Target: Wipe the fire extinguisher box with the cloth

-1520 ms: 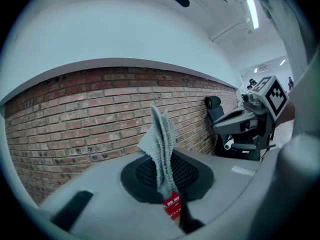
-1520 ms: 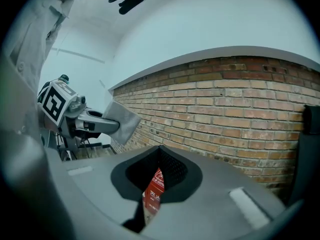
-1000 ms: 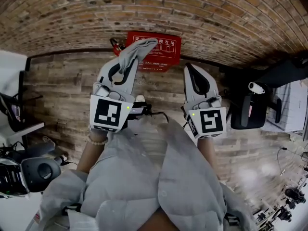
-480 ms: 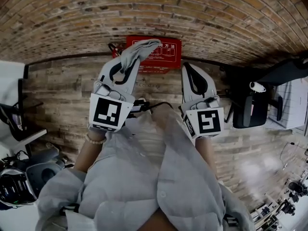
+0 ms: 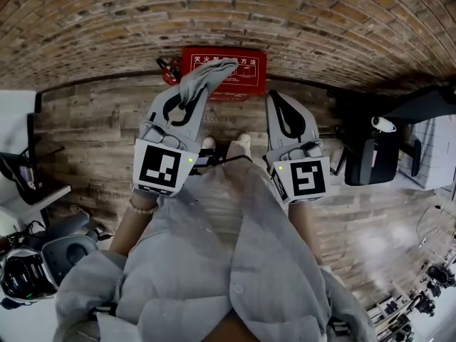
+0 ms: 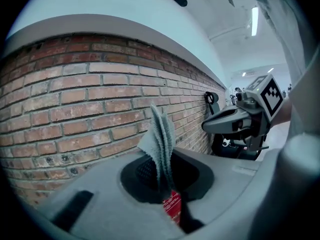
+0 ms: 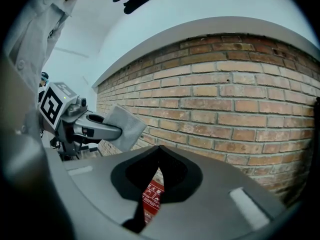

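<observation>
The red fire extinguisher box [image 5: 235, 64] stands on the wooden floor against the brick wall. My left gripper [image 5: 188, 91] is shut on a grey cloth [image 5: 205, 75], which sticks up past its tip and overlaps the box's left part in the head view. In the left gripper view the cloth [image 6: 161, 141] rises from between the jaws, with a strip of the red box [image 6: 172, 206] showing below it. My right gripper [image 5: 275, 98] is shut and holds nothing, below and to the right of the box. Its view shows the box [image 7: 151, 196] through the jaw gap, and the cloth [image 7: 125, 126].
A red extinguisher [image 5: 168, 68] stands left of the box. A black chair [image 5: 367, 164] and a white cabinet [image 5: 436, 155] are on the right. A helmet [image 5: 28, 273] and a white desk [image 5: 14, 112] sit at the left. The person's shoes [image 5: 239, 145] lie between the grippers.
The box has shifted slightly upward in the head view and the person's shoes have come into sight. Both grippers keep their pose; the cloth stays held.
</observation>
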A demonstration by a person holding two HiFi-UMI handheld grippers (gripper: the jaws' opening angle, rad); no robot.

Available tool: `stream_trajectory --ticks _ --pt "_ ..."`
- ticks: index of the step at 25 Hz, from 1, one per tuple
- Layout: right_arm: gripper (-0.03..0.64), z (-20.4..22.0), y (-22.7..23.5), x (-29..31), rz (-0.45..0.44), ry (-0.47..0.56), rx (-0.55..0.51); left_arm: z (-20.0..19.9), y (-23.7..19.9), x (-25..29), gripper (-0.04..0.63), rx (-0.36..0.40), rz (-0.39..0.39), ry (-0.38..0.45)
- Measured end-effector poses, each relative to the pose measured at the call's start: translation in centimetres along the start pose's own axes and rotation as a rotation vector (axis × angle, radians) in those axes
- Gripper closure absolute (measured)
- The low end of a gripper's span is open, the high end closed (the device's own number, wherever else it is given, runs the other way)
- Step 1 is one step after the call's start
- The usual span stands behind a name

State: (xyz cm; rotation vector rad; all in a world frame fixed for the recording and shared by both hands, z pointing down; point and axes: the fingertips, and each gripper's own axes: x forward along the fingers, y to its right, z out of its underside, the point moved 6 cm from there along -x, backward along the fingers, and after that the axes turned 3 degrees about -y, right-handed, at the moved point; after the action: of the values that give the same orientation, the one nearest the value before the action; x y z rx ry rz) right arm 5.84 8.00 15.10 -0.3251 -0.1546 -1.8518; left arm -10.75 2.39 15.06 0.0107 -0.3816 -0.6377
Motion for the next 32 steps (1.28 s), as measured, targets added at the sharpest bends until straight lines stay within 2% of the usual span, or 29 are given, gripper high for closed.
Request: stream_trajectory --ticks 10,16,21,28,32 --pt "0.609 2.3 3.0 1.2 -0.064 -0.072 -0.002 1.1 2.1 4.3 0.583 -0.053 0.050 -0.062" --pt "0.609 4.8 4.0 3.2 -0.110 -0.091 0.006 3.2 2.3 7.0 0.583 -0.097 0.044 -0.097" --pt "0.609 7.6 5.7 4.6 -0.145 -0.128 0.008 5.2 2.6 9.7 0.583 -0.106 0.042 -0.134" --pt "0.609 10.8 8.4 6.1 -0.119 -0.137 0.023 7.5 3.4 14.2 0.583 -0.117 0.070 -0.164" --pt "0.609 12.6 9.4 6.5 -0.126 -0.153 0.031 8.8 3.5 16.6 0.583 -0.084 0.079 -0.183"
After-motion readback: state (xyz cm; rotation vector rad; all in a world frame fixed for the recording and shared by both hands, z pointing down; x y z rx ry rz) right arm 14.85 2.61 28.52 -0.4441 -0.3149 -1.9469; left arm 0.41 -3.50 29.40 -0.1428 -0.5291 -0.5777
